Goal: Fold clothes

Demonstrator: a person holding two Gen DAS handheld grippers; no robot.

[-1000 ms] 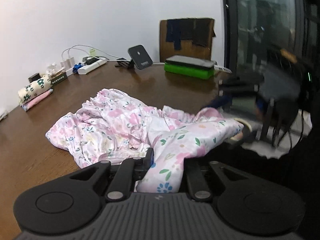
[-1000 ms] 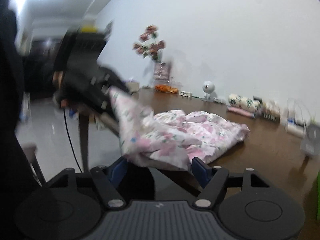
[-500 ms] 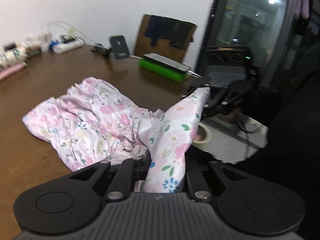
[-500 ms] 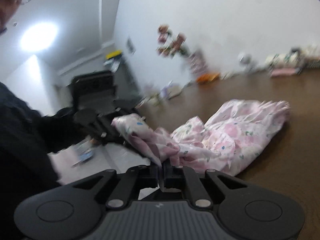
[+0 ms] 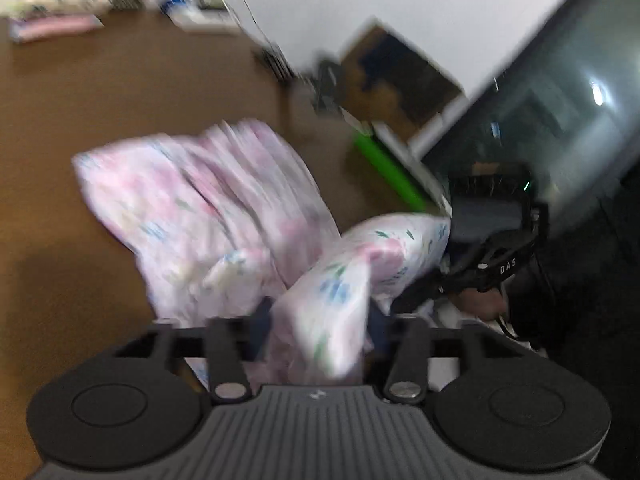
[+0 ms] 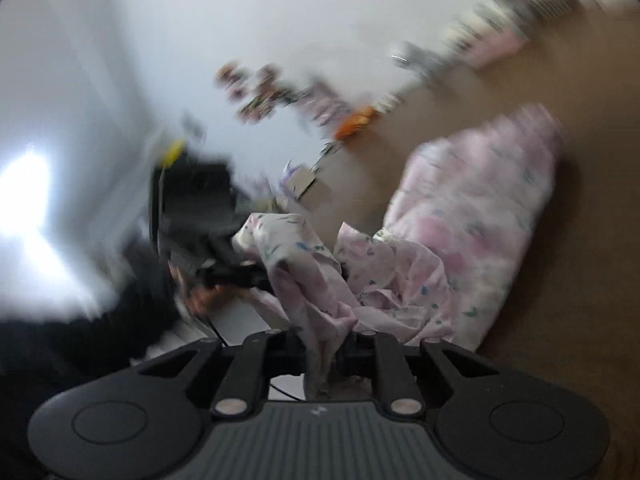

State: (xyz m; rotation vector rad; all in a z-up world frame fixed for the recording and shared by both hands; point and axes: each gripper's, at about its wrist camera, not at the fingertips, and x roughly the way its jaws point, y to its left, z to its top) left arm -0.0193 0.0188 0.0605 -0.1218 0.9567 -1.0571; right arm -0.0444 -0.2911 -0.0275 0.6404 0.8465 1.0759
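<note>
A pink floral garment [image 5: 208, 216] lies partly on the brown table [image 5: 80, 92], with one edge lifted. My left gripper [image 5: 320, 328] is shut on a bunched fold of that edge. In the right wrist view the same garment [image 6: 480, 216] trails onto the table, and my right gripper [image 6: 324, 344] is shut on another part of the lifted edge. Each gripper shows in the other's view: the right gripper [image 5: 436, 276] at the far end of the raised strip, the left gripper [image 6: 256, 272] likewise. Both views are blurred by motion.
A green box [image 5: 384, 168] with a dark device on it lies at the table's right edge, near a brown chair back [image 5: 404, 80]. Cables and small items [image 5: 188, 4] line the far wall side. Flowers [image 6: 260, 92] and an orange thing [image 6: 356, 124] stand at the other end.
Both grippers have tilted and swung, lifting the garment's near edge off the table. The right gripper, open on the cloth a second ago, has been shut on it since half a second ago.
</note>
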